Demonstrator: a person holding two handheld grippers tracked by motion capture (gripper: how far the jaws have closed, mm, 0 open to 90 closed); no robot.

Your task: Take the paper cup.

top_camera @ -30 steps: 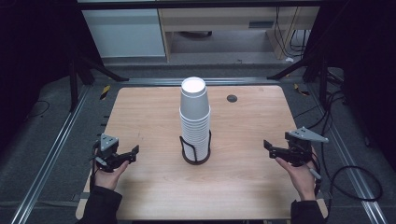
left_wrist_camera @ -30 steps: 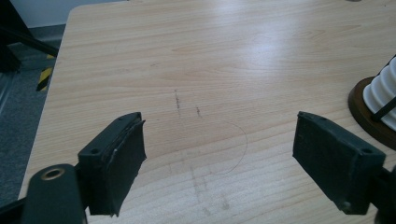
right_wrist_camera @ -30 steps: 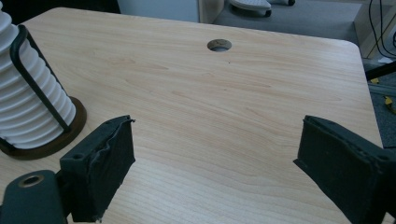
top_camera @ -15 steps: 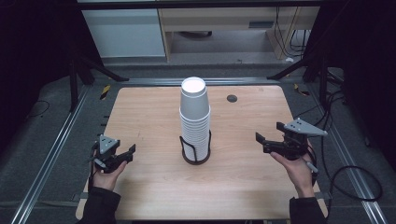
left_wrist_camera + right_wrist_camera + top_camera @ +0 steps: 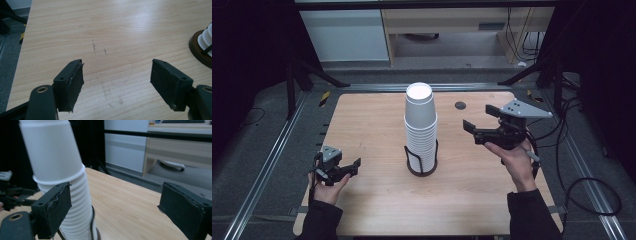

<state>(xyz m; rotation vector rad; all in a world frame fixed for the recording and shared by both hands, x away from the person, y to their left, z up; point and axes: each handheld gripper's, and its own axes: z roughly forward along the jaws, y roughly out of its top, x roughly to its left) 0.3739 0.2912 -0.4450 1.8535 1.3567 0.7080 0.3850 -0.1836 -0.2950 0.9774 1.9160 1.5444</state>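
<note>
- Dark room, pale wooden table [image 5: 372, 120] bare but for the cup stack [image 5: 420, 125], upright in its holder [image 5: 421, 167] mid-table.
- Right gripper [image 5: 477, 131] was nearer, raised level with the top cups, which lay to its left; fingers wide, empty.
- Left gripper [image 5: 354, 167] sat low, well apart, fingers having just been parting, empty.
</note>
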